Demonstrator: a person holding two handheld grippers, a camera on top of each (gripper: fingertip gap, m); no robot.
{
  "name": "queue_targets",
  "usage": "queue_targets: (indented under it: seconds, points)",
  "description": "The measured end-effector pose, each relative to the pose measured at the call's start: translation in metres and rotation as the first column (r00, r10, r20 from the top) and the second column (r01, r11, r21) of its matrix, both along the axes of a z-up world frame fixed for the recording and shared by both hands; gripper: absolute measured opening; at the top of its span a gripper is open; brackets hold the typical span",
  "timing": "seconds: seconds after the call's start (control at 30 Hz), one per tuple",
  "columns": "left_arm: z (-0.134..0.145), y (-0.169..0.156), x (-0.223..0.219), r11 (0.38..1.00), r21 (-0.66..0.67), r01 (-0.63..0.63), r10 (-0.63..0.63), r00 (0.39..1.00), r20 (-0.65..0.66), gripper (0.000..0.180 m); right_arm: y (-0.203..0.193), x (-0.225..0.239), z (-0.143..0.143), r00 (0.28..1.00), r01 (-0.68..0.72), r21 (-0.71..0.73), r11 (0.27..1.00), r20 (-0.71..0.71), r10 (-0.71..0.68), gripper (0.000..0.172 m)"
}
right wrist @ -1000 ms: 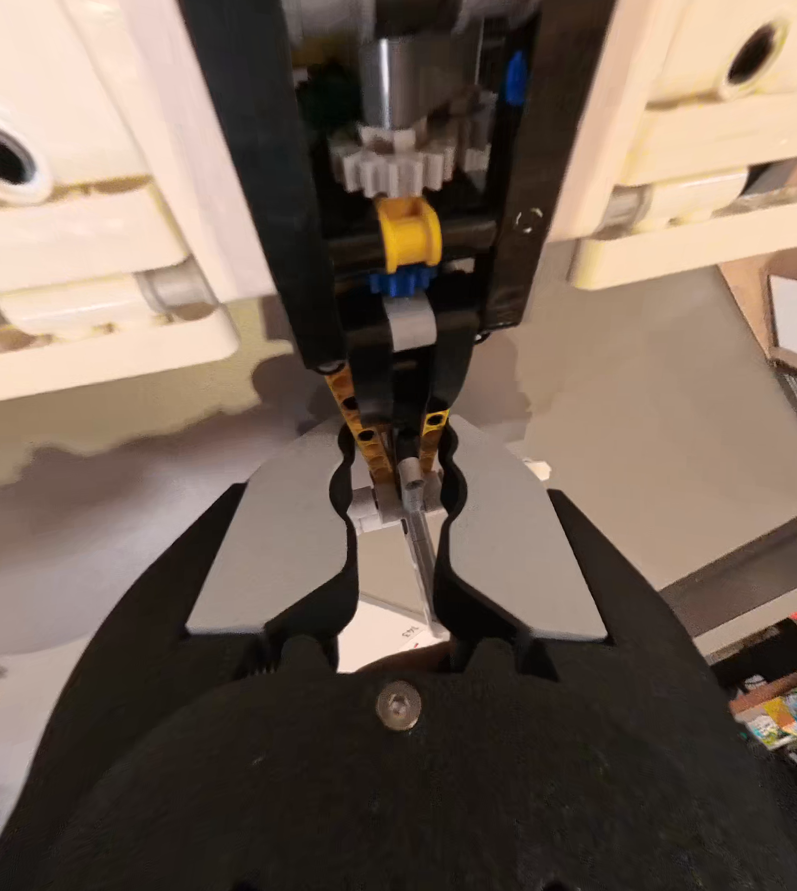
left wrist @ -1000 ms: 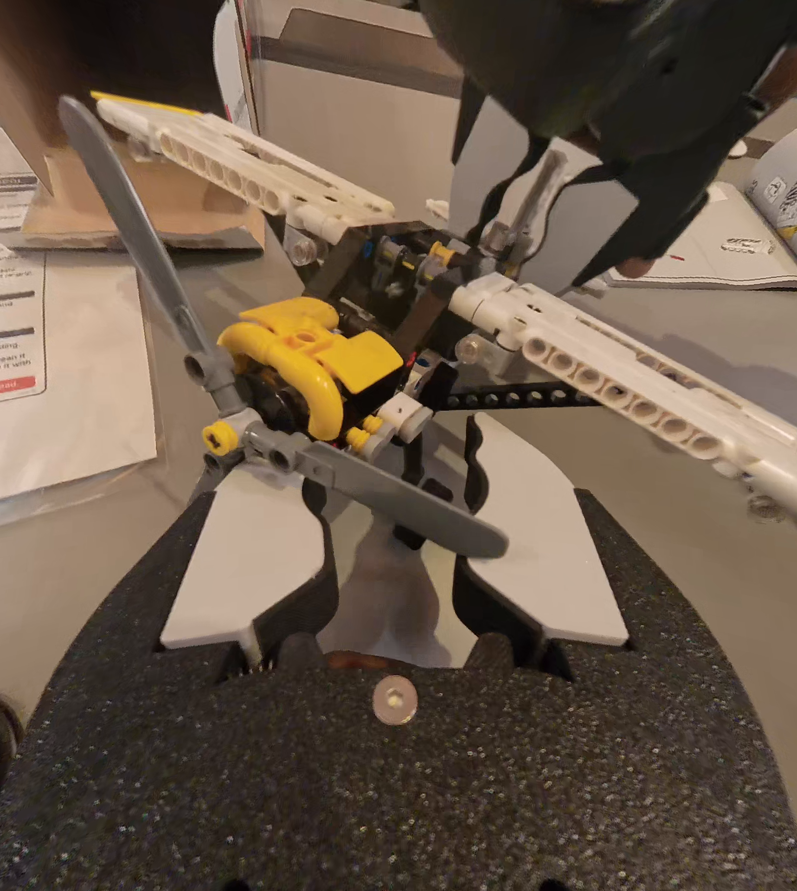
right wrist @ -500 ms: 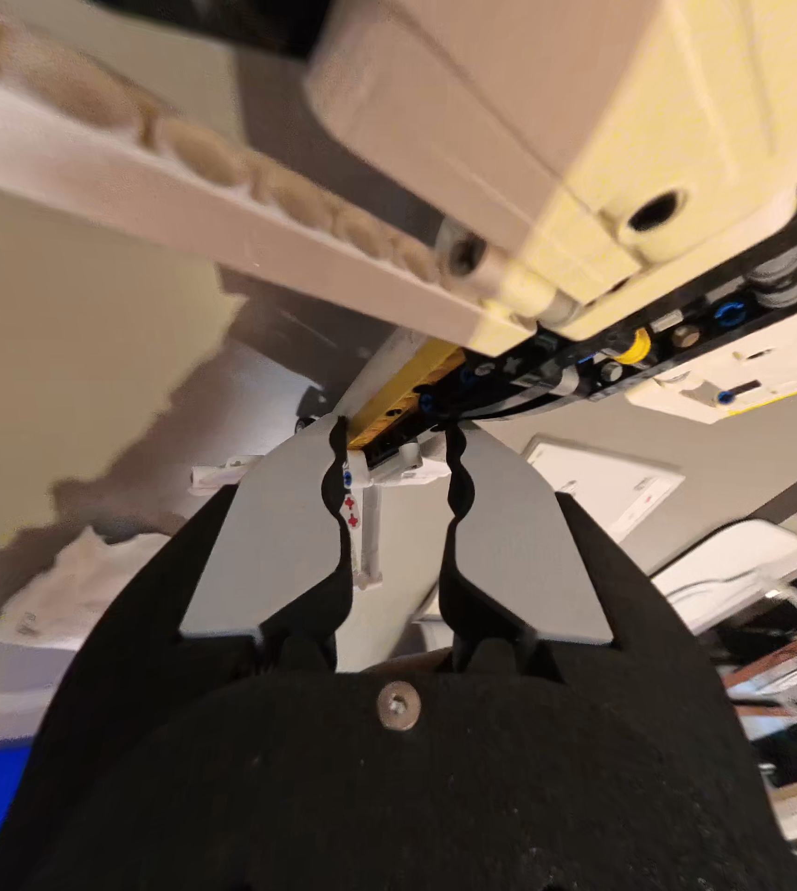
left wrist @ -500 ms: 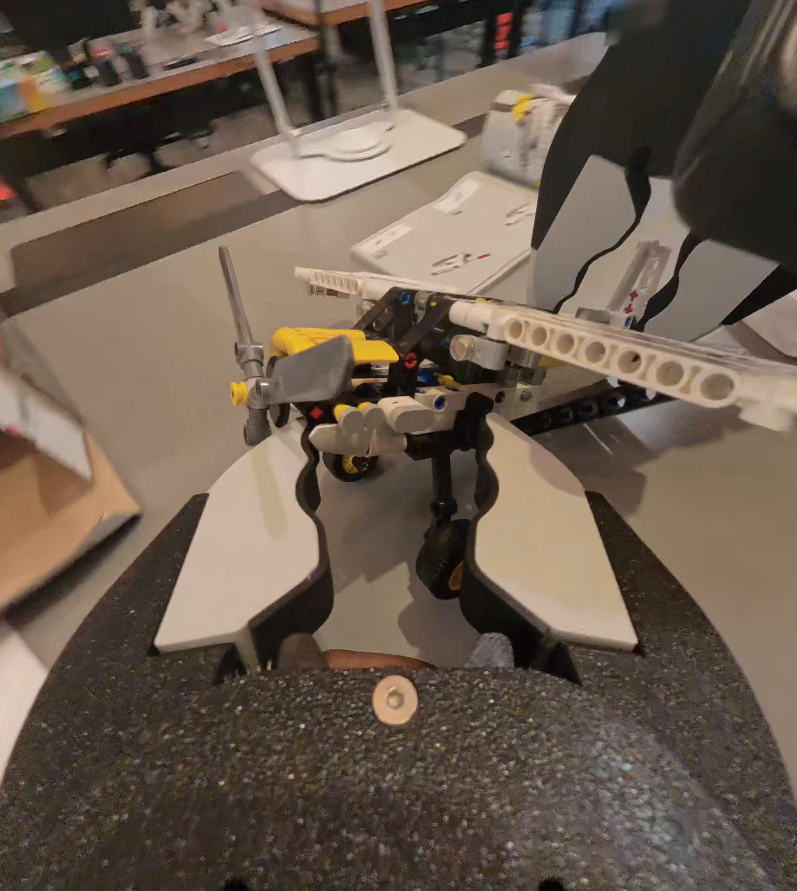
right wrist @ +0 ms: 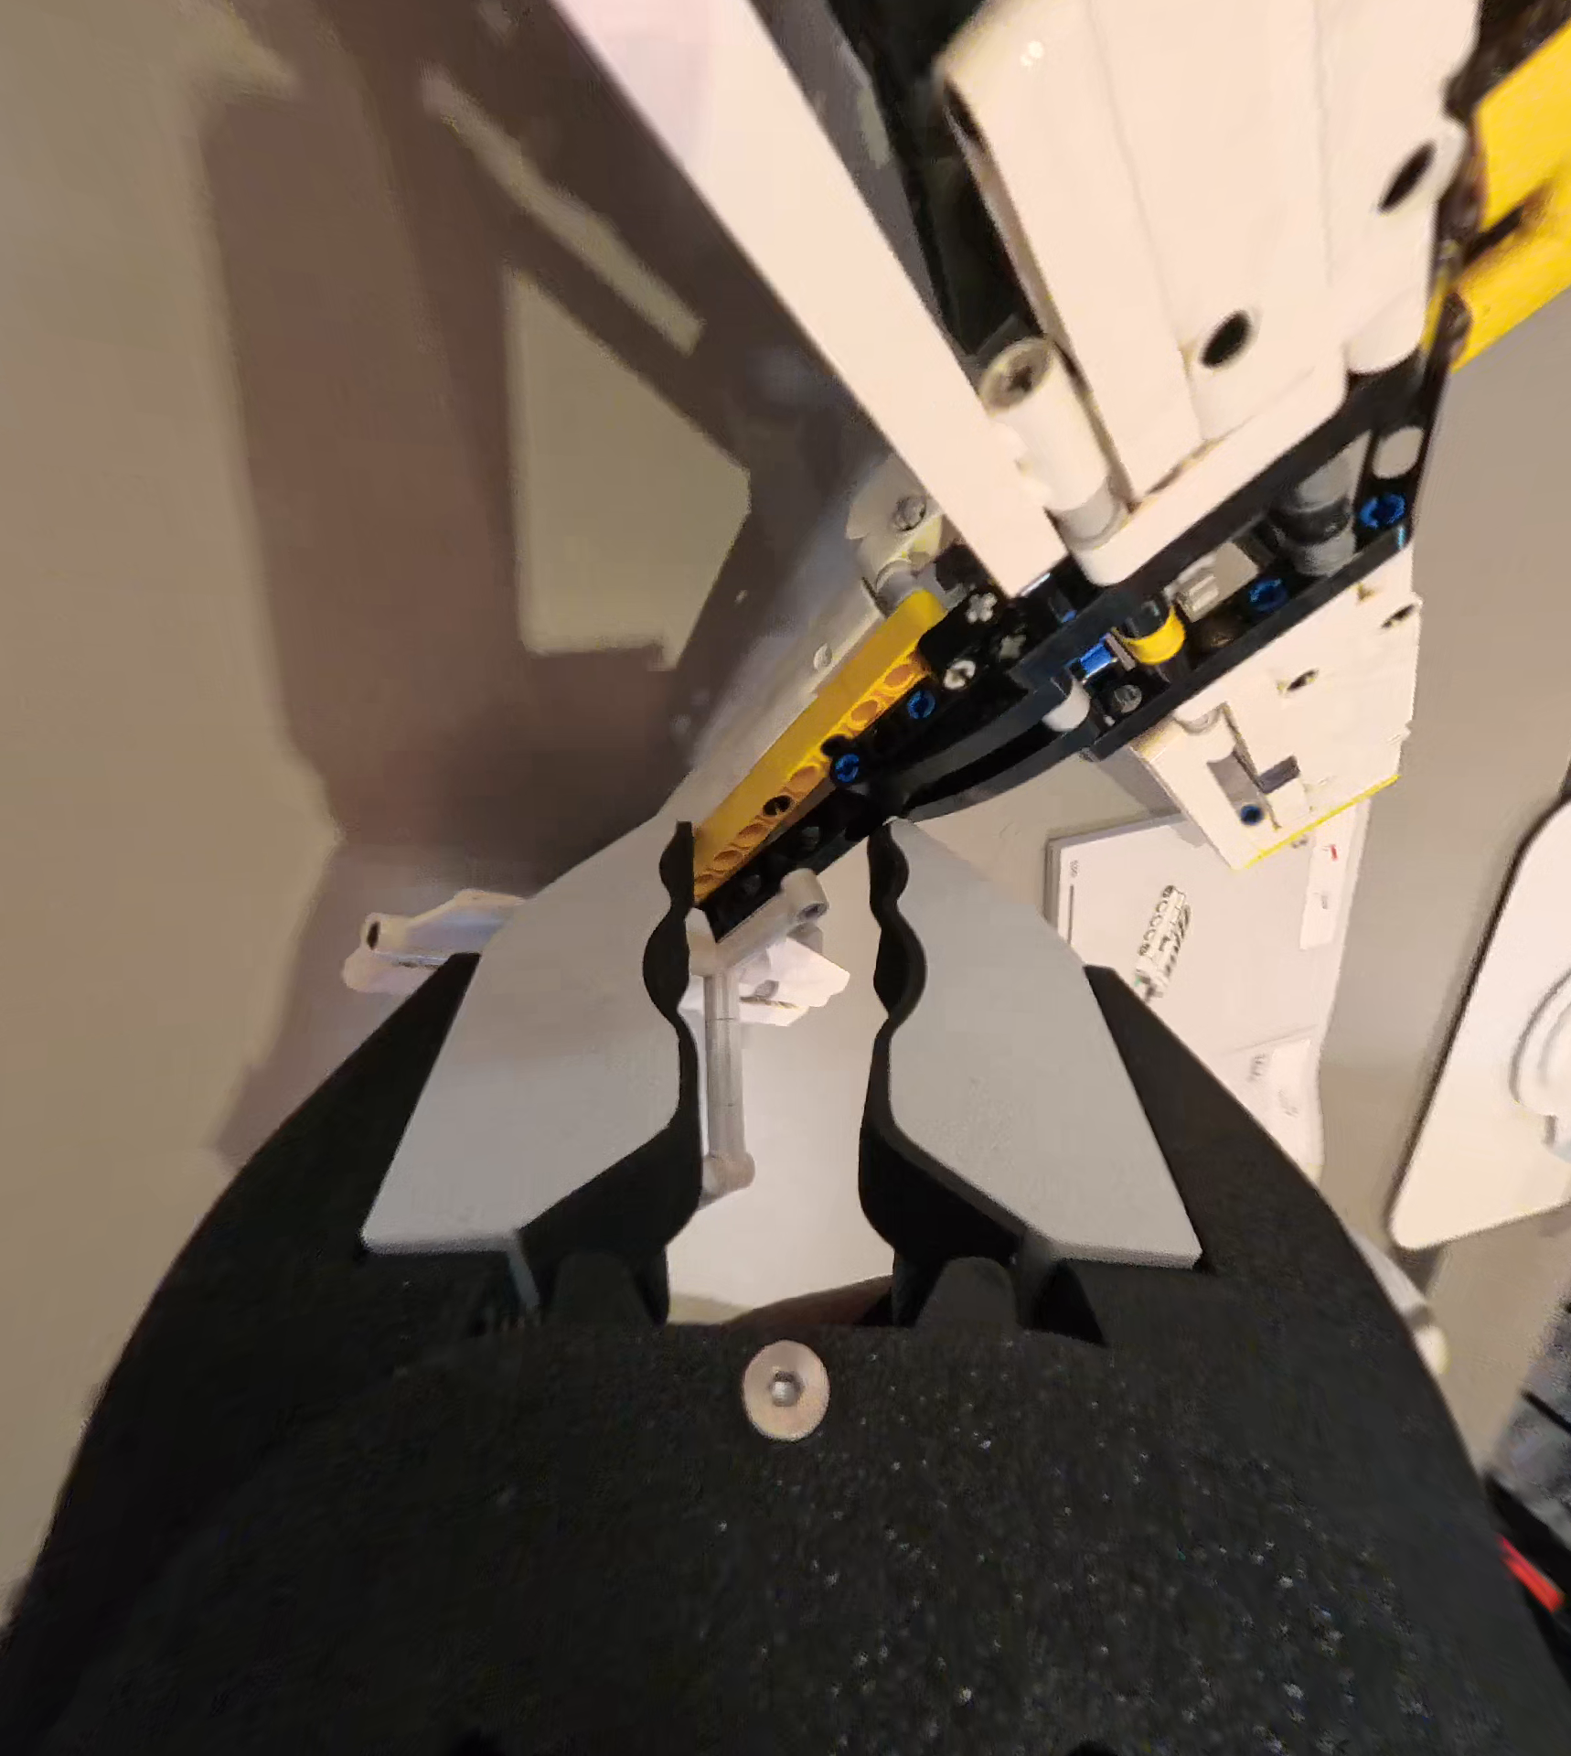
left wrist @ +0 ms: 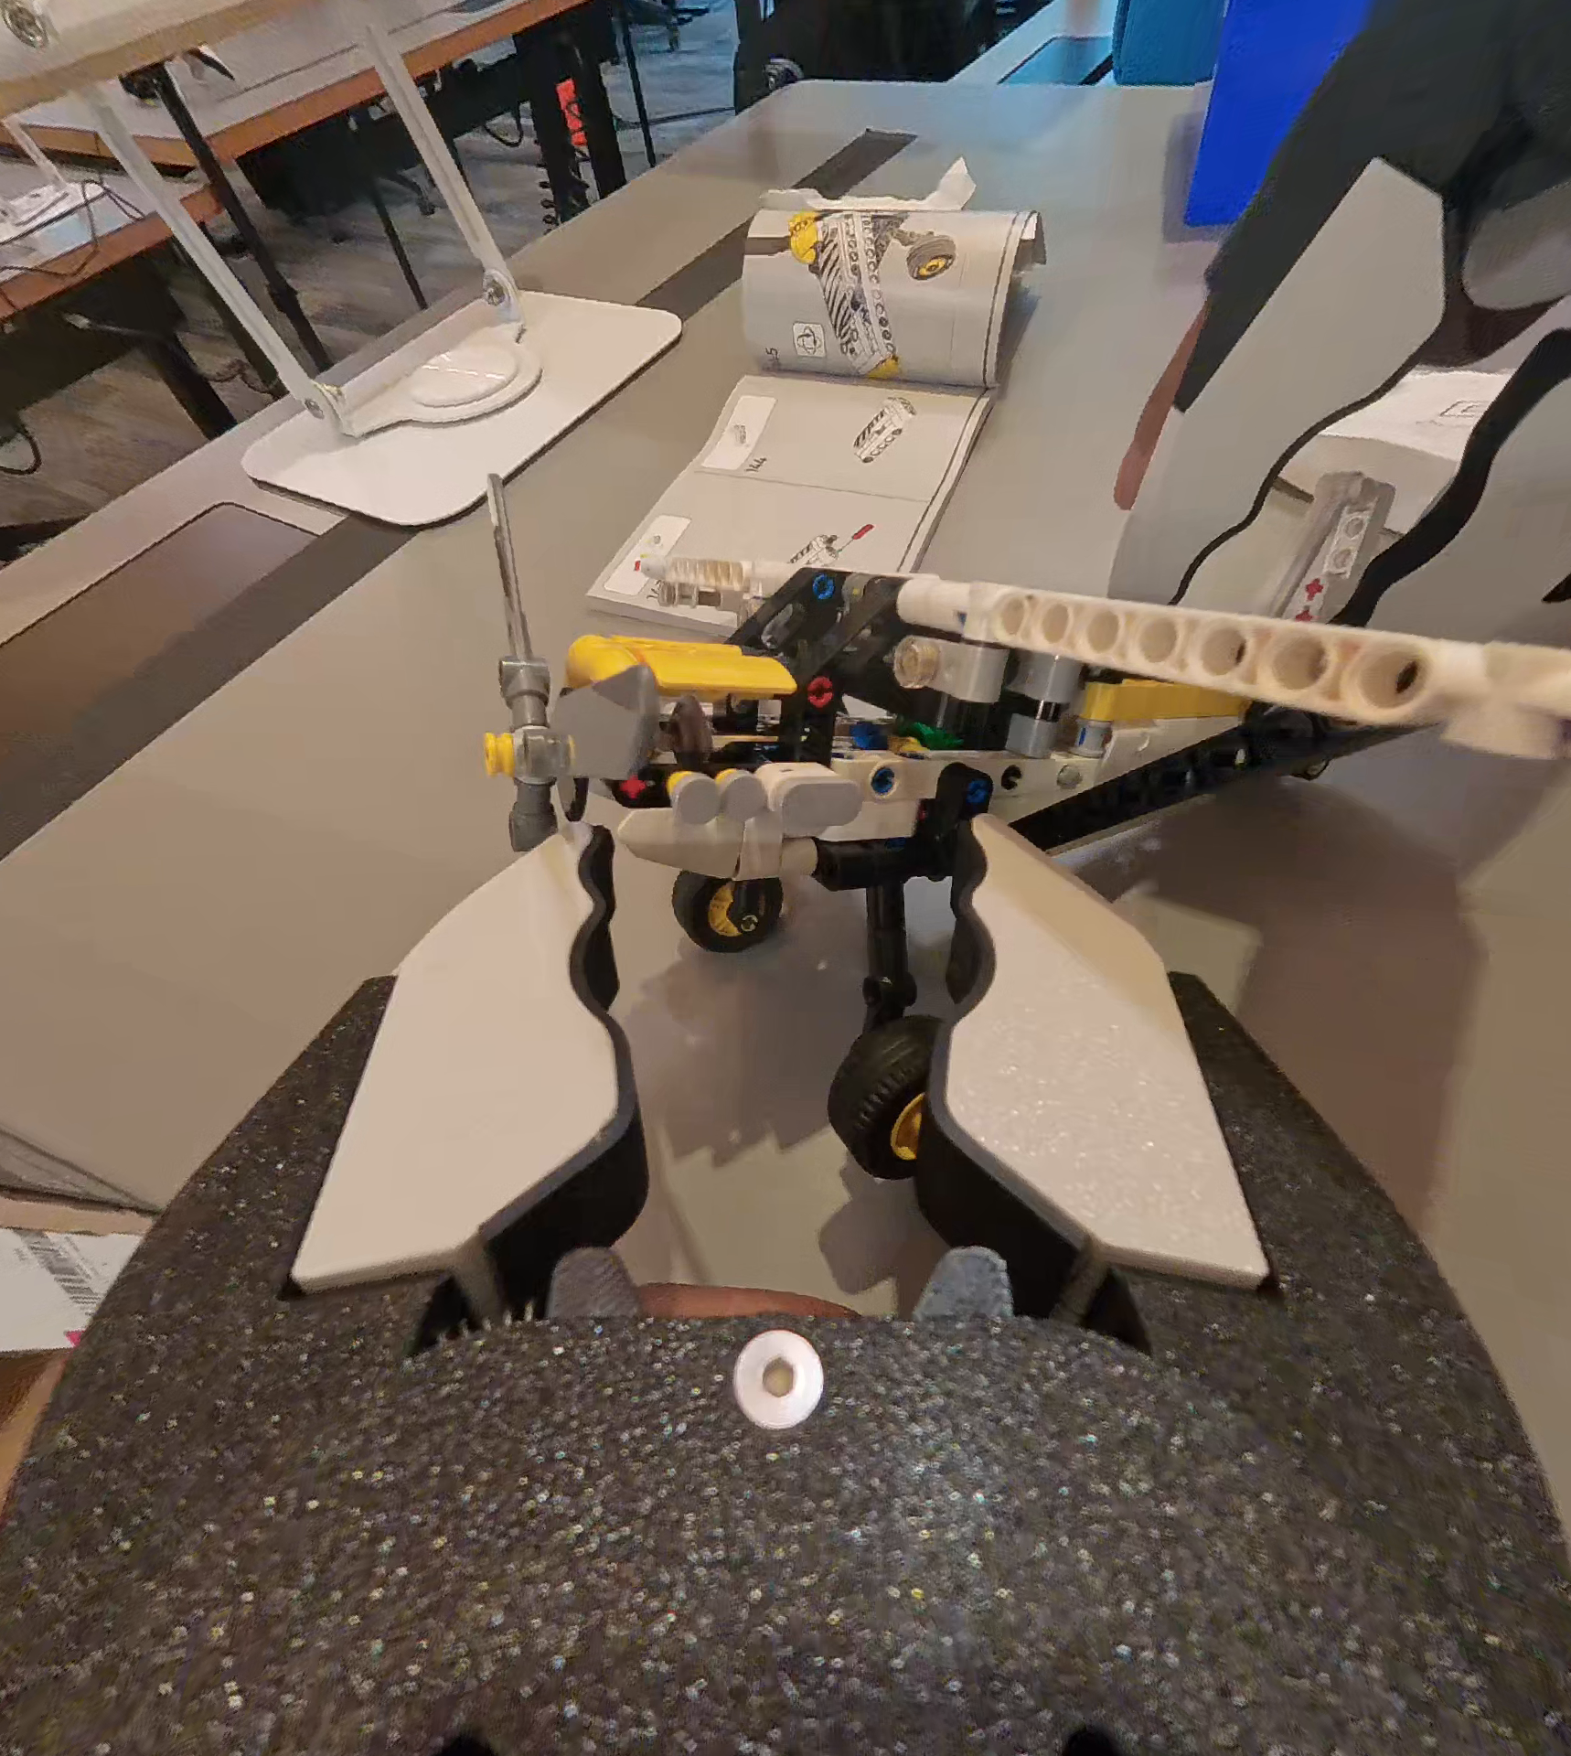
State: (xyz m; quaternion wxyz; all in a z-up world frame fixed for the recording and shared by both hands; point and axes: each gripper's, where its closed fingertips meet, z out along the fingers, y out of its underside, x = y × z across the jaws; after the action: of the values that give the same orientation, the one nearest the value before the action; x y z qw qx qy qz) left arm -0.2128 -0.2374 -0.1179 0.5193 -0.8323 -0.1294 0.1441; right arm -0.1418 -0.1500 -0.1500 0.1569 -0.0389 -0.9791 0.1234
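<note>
The left gripper (left wrist: 782,846) has its jaws spread wide with nothing clamped. The nose of a toy plane (left wrist: 763,760) stands just beyond and between the tips on the grey counter (left wrist: 193,855). One wheel (left wrist: 881,1093) on its black strut sits between the jaws, close against the right finger (left wrist: 1048,1093); whether it touches cannot be told. The other wheel (left wrist: 727,910) stands ahead of the gap. The grey propeller (left wrist: 525,741) rises just past the left tip, its lower blade hidden behind that finger.

A white wing (left wrist: 1238,656) runs right from the fuselage and is cut off by the frame edge, blurred at its far end. It crosses in front of the right gripper (left wrist: 1333,532), which reaches the tail from the far right; the tail itself is mostly hidden behind wing and fingers.

In the right wrist view, the right gripper's jaws stand partly apart around the plane's yellow and black tail beam (right wrist: 763,836). The left pad (right wrist: 672,912) lies against the beam, while the right pad shows a gap, so no firm clamp is visible. The white tail fin (right wrist: 725,1064) sits inside the gap. The wing panels above are blurred and cut off.

Beyond the plane lie an open booklet (left wrist: 810,475) and a lamp base (left wrist: 478,399).
</note>
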Motion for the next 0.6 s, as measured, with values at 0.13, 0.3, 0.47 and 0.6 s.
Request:
queue_targets:
  seconds: [0.13,0.3,0.47,0.6]
  points:
    - [-0.003,-0.003,0.006,0.999,0.011,-0.036,0.036,0.999,-0.010,0.068,-0.001,0.002,0.005,0.999,0.034,-0.154,0.987,0.019,-0.032,0.036]
    - [-0.018,-0.012,0.020,0.995,-0.045,-0.092,0.092,0.996,-0.015,0.066,0.014,-0.010,0.027,0.992,0.103,-0.359,0.928,-0.034,-0.123,0.039]
    - [-0.036,-0.030,0.031,0.977,-0.118,-0.179,0.176,0.984,-0.036,0.069,0.040,-0.012,0.041,0.997,0.034,-0.533,0.845,-0.038,-0.064,0.039]
    - [-0.049,-0.031,0.043,0.961,-0.178,-0.210,0.203,0.977,-0.058,0.071,0.060,-0.018,0.023,0.999,-0.023,-0.572,0.820,0.020,0.042,0.044]
